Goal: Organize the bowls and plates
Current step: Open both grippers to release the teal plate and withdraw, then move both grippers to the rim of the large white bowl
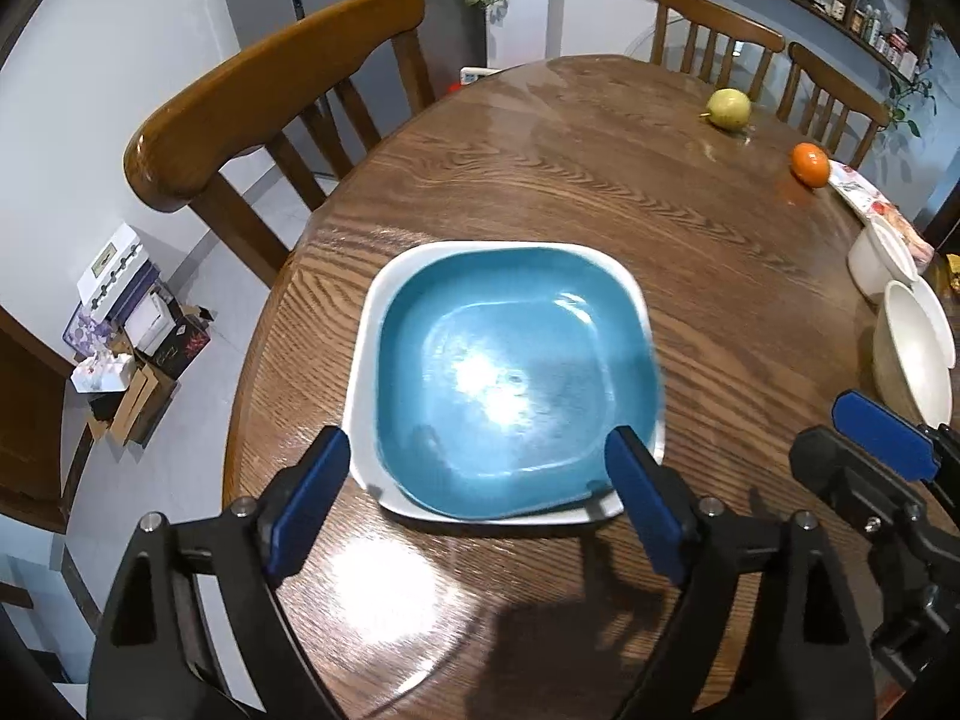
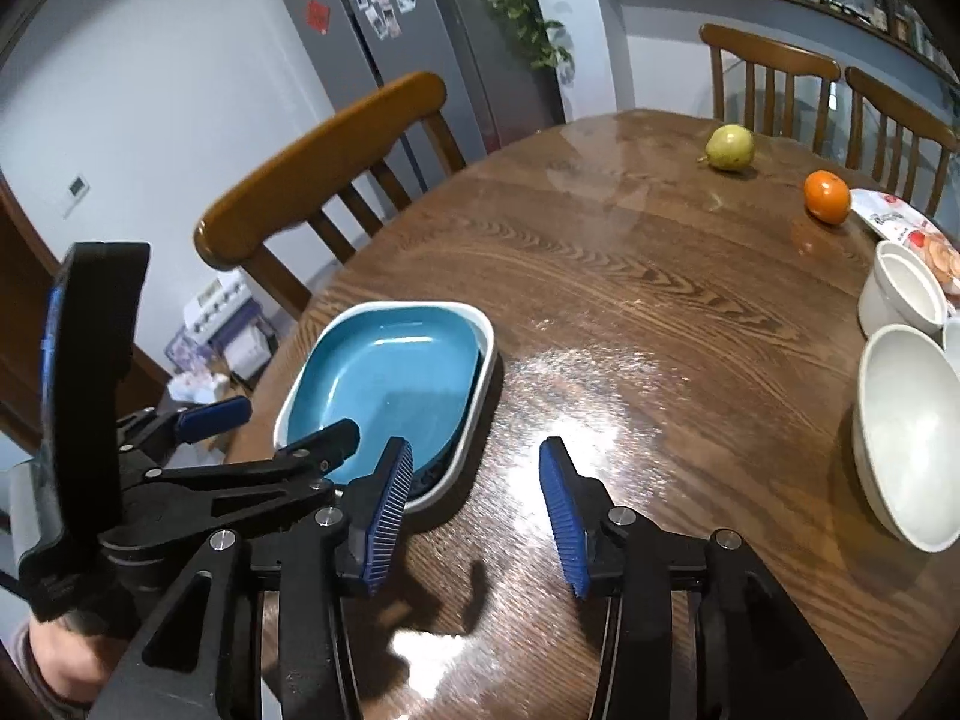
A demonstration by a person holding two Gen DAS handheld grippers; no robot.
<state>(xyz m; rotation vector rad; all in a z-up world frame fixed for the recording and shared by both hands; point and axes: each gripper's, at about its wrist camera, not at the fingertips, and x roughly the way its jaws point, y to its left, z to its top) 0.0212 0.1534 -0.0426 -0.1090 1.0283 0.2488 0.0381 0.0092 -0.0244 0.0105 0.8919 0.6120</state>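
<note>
A blue square plate (image 1: 510, 372) lies stacked inside a white square plate (image 1: 366, 360) near the left edge of the round wooden table (image 1: 600, 180). The blue plate (image 2: 390, 384) and the white plate's rim (image 2: 486, 354) also show in the right wrist view. My left gripper (image 1: 480, 498) is open, its fingers straddling the near edge of the plates; it also shows in the right wrist view (image 2: 270, 426). My right gripper (image 2: 477, 498) is open and empty over bare table, right of the plates. White bowls (image 2: 912, 438) (image 2: 900, 294) stand at the right edge, also in the left wrist view (image 1: 912, 354).
A pear (image 1: 728, 109) and an orange (image 1: 810, 165) lie at the far side, beside a snack packet (image 2: 900, 222). Wooden chairs (image 1: 270, 96) (image 2: 774, 78) ring the table. Boxes (image 1: 126, 324) sit on the floor at left.
</note>
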